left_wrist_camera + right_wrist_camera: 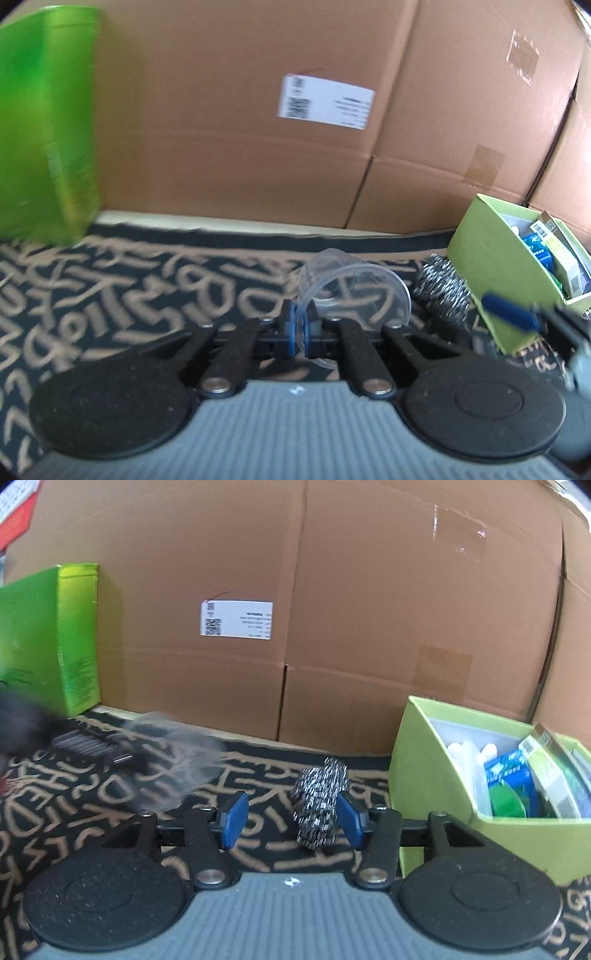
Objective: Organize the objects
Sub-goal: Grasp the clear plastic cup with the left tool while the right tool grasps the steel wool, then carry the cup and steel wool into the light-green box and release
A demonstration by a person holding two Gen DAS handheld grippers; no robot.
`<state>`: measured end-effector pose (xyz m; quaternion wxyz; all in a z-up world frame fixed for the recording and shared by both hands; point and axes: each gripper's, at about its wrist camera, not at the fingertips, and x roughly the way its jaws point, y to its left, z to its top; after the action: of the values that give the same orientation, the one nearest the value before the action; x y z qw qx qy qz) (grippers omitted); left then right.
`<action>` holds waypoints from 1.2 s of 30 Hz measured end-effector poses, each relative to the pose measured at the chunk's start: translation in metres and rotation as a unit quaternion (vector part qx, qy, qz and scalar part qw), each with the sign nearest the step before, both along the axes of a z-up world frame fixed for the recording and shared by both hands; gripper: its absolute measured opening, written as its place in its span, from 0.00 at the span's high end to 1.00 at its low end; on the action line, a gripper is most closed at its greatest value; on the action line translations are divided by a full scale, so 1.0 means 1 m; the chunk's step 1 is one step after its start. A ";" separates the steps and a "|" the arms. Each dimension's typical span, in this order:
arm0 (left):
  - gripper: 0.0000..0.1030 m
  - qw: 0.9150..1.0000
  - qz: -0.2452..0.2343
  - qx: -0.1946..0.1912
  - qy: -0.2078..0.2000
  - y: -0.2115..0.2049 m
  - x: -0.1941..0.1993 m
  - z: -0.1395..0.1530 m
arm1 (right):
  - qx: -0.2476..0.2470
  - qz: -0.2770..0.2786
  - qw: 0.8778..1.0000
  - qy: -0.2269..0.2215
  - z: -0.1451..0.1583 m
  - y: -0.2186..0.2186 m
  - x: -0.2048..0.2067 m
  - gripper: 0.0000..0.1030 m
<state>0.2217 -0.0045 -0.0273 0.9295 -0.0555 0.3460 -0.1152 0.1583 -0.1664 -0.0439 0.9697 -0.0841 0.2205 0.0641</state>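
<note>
Brown corrugated cardboard boxes along the whole back, white shipping label stuck on the front panel. Black cloth with tan lettering pattern covering the surface below.

Left to right:

Bright green upright carton at far left, standing against the cardboard.

Clear plastic cup lying on its side on the cloth, mouth turned toward the left wrist camera. Left gripper closed tight on the cup's rim, thin wall pinched between the blue pads. Same cup seen blurred in the right wrist view, left of centre; dark ribbed object beside it there, too blurred to identify.

Round steel-wire scouring ball on the cloth right of the cup, near centre. Right gripper roughly half open, nothing clamped; scouring ball between the blue pads, against or just beside the right-hand pad, well clear of the left-hand pad. Contact with the right-hand pad not determinable. Lift off the cloth not determinable.

Pale green open-topped cardboard box at far right, standing just beside the scouring ball. Contents: white items, blue packet, green packet, small printed cartons, packed upright. Individual contents not legible.
</note>
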 end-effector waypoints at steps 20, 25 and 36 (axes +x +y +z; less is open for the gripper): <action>0.96 1.000 -0.025 -0.002 0.018 0.021 -0.036 -0.003 | 0.128 0.057 0.984 0.107 0.007 -0.022 -0.036 0.67; 0.95 0.999 -0.031 -0.002 0.014 0.019 -0.065 -0.001 | 0.115 0.071 0.985 0.109 0.001 -0.016 -0.067 0.63; 0.83 1.000 -0.017 0.018 0.018 0.008 -0.058 -0.010 | 0.107 0.067 0.987 0.103 -0.007 -0.015 -0.070 0.55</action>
<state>0.1634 0.0039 -0.0369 0.9217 -0.0348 0.3659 -0.1237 0.0885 -0.1818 -0.0505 0.9387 0.0130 0.3047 0.1606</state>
